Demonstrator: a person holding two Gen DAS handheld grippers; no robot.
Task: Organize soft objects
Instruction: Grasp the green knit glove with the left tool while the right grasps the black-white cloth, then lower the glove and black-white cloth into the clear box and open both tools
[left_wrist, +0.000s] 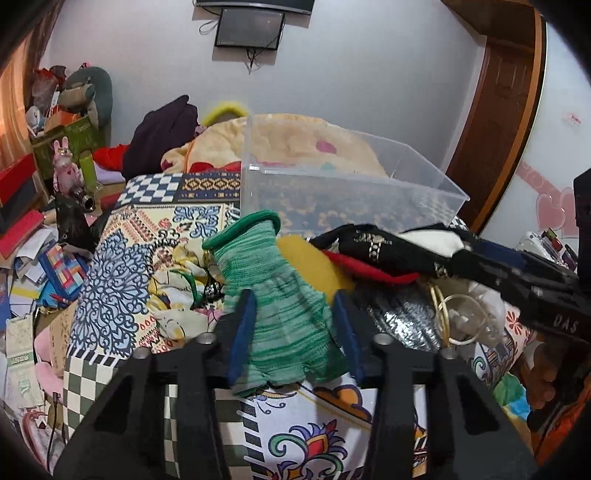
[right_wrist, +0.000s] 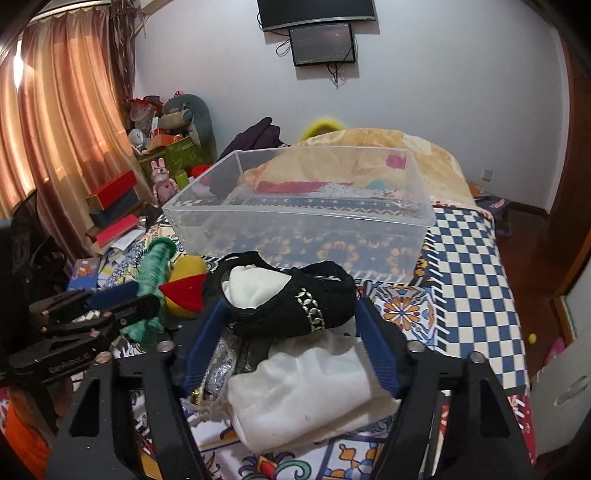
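**Green knitted work glove and black embroidered fabric slipper: both between claws, on the bed**

Green knitted work glove (left_wrist: 284, 314): lies on the patterned bedspread (left_wrist: 122, 280) in front of the clear plastic storage box (left_wrist: 351, 192). Long axis runs away from the left camera, the dark green rolled cuff at the far end towards the box, the fingers at the near end.

Left claw (left_wrist: 293, 302): partly open, the glove's palm between its two blue pads (left_wrist: 243, 325). The pads stand close against the glove's sides; whether they press on it cannot be told. The claw points forward and downward at the bed.

Black embroidered fabric slipper (right_wrist: 291, 299): rests on top of a white folded cloth (right_wrist: 306, 395), just in front of the box. White lining shows in its opening, which faces up; a gold-and-white band crosses its side. Long axis lies roughly across the right view.

Right claw (right_wrist: 290, 317): about half open, straddling the slipper and the white cloth. The left pad meets the slipper's edge; the right pad stands just beside it. Firm grip cannot be told. The claw angles downward.

Adjacent: a yellow and red soft toy (right_wrist: 186, 288) between glove and slipper; a silver sequinned pouch (left_wrist: 402, 317) under the slipper.
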